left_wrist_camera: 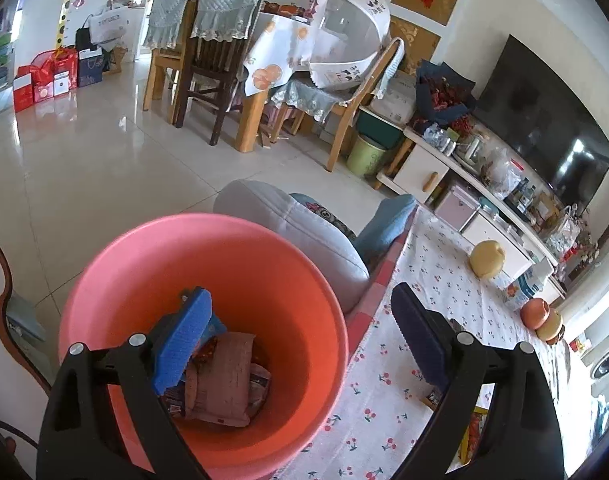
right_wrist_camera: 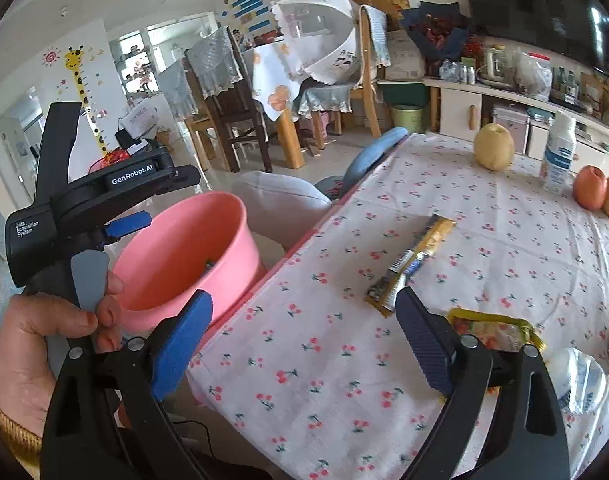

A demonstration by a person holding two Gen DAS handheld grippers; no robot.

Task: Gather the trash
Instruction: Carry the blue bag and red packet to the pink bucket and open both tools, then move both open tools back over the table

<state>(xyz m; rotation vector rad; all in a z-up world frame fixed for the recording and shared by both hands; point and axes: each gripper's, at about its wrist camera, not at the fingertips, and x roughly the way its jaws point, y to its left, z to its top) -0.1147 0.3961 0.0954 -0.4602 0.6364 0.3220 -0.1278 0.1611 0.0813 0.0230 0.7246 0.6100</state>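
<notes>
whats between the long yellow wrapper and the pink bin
Right wrist view: only bare cherry-print tablecloth lies between the long yellow wrapper and pink bin.

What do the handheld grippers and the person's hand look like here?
Both grippers, left and right, have black frames, silver pivot screws and ribbed blue finger pads. In the right wrist view, the left unit's body carries white "GenRobot.AI" and "Data Acquisition System" lettering and a grey trigger. The bare left hand shows a mustard cuff.

Both grippers, left (left_wrist_camera: 300,332) and right (right_wrist_camera: 304,340), have black frames, blue ribbed pads, silver screws; bare hand (right_wrist_camera: 36,344), mustard cuff.
</notes>
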